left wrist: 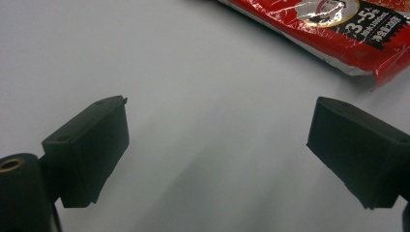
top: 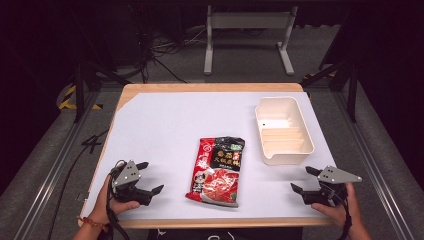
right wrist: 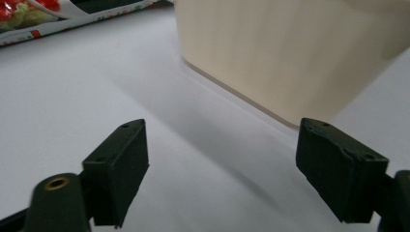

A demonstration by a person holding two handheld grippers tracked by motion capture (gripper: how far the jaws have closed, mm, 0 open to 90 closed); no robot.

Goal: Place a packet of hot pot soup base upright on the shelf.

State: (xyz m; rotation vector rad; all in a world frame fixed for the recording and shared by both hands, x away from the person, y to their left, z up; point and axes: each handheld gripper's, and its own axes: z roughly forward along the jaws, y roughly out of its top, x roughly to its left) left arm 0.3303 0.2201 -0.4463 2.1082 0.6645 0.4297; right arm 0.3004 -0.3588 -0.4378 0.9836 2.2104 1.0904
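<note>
Nothing is picked up yet. The left claw [top: 152, 177] and right claw [top: 303, 178] both rest wide open and empty. The red food packet [top: 217, 170] lies between them; the white tub [top: 283, 129] sits just past the right claw. Next, I think, a claw must reach in and pinch the packet's edge.

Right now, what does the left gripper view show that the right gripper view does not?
Left gripper view: the left gripper, jaws open, and the packet's red end with printed white digits. Right gripper view: the right gripper, jaws open, the cream bin's side wall close ahead, and the packet's other end at the top left. Both: the white sheet under the jaws, and nothing between them.
</note>
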